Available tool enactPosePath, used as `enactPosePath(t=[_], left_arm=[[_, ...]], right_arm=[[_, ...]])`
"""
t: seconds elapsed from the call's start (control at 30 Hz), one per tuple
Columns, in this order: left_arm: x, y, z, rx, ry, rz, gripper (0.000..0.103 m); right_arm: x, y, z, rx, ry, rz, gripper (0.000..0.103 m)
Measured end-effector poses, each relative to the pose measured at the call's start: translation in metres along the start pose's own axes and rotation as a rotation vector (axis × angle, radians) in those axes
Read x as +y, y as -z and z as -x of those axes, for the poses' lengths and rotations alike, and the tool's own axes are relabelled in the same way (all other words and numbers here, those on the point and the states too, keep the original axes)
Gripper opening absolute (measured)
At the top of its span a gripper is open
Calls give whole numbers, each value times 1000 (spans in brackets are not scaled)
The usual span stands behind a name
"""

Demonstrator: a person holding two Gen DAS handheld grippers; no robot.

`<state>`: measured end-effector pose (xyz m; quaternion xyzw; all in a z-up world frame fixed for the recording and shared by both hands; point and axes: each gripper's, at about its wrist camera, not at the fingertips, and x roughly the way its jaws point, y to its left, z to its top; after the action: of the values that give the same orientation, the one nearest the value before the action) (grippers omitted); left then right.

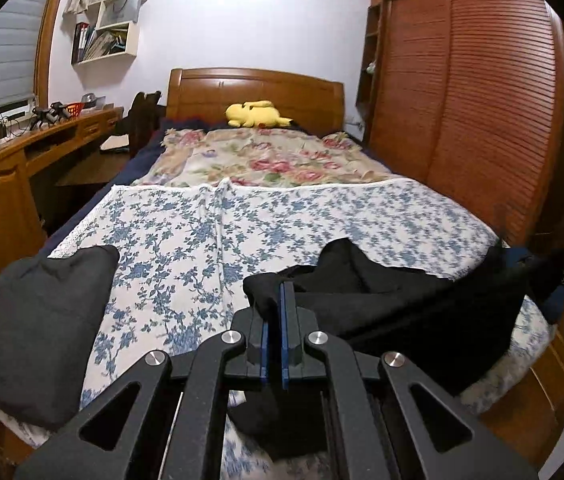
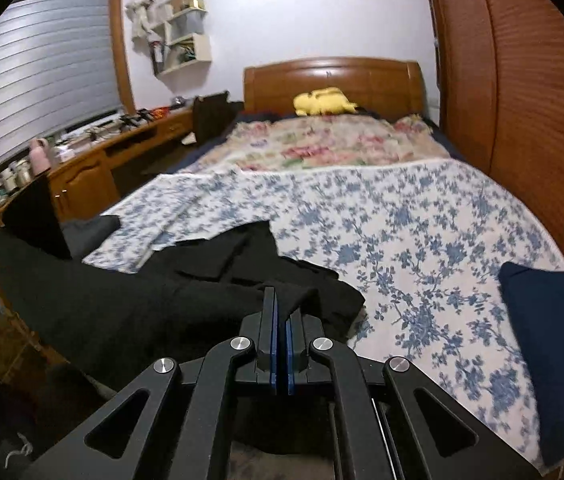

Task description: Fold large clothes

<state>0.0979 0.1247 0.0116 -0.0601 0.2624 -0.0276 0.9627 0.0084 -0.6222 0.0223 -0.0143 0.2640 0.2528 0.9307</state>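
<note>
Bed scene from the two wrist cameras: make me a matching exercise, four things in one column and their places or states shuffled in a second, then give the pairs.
Things:
1. Yellow plush toy
2. Black fabric garment
3. Folded dark grey cloth
4. Folded navy blue cloth

Places or states:
A. Near right corner of the bed
B. Against the wooden headboard
C. Near left corner of the bed
D. Pinched by both grippers

Pairs: 1-B, 2-D, 3-C, 4-A

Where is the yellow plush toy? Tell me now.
The yellow plush toy lies at the far end of the bed, against the wooden headboard, just beyond the flowered blanket, near centre in both views.
</note>
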Motion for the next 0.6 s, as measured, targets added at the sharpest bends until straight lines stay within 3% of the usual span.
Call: enactPosePath(t=[0.23, 0.5, 0.6], left_arm=[[-8, -11, -49, -12, -24, -21, 5], [-7, -2, -93, -7, -22, 2, 5], [-8, 2, -99, -2, -31, -17, 16]], right_arm=[[-5, -23, -80, 55, 54, -24, 2], [5, -19, -161, 195, 103, 33, 2], [9, -23, -184, 226, 121, 54, 2]])
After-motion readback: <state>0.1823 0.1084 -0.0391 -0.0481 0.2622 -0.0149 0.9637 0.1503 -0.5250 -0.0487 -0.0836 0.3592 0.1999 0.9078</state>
